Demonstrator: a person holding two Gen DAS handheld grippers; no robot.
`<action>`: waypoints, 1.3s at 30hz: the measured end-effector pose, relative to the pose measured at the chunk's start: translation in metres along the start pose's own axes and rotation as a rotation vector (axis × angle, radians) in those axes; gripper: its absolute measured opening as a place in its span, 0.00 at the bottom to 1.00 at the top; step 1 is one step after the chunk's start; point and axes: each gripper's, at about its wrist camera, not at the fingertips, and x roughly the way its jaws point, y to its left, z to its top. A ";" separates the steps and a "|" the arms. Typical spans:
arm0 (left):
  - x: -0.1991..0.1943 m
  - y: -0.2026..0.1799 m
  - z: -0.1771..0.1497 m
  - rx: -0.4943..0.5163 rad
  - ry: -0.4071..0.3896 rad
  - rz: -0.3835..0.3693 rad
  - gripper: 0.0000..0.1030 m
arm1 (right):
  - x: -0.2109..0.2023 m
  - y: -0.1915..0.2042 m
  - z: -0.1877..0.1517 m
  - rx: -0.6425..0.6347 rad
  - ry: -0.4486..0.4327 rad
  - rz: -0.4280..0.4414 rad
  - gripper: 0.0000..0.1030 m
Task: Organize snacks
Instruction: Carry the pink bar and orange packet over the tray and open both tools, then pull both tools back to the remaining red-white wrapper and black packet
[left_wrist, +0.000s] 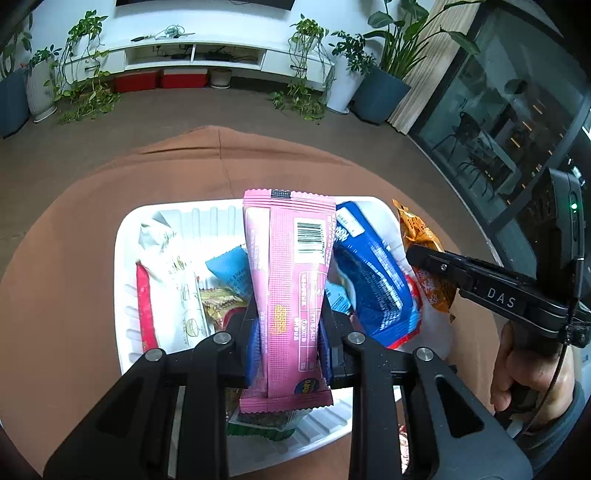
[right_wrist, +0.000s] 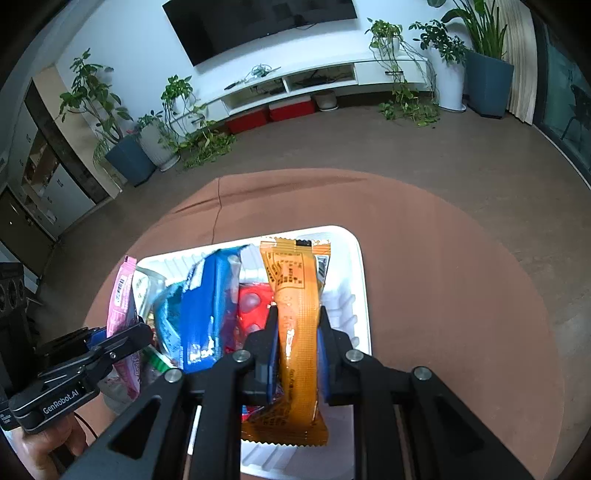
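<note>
While my left gripper (left_wrist: 288, 325) is clenched on the pink pack (left_wrist: 290, 280) and my right gripper (right_wrist: 295, 343) on the orange pack (right_wrist: 295, 332), both packs hang over the white tray (left_wrist: 122, 280), pink about mid-tray and orange toward its right edge. Each is pinched only across its middle, so I judge the slick film could slide out or twist if I swing too fast. Lowering either could also catch the blue pack (right_wrist: 201, 314) leaning between them, or nudge the crowded wrappers at the left edge over the rim onto the brown cloth (right_wrist: 443, 295)
</note>
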 end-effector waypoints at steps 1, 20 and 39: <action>0.003 -0.001 -0.001 0.000 0.005 0.003 0.22 | 0.003 0.000 -0.001 -0.002 0.006 0.000 0.18; 0.032 0.000 -0.014 -0.003 0.016 0.016 0.52 | 0.012 -0.015 -0.017 0.013 0.030 -0.014 0.31; 0.020 0.000 -0.020 0.002 -0.012 0.029 0.64 | -0.013 -0.019 -0.019 0.034 -0.036 0.004 0.64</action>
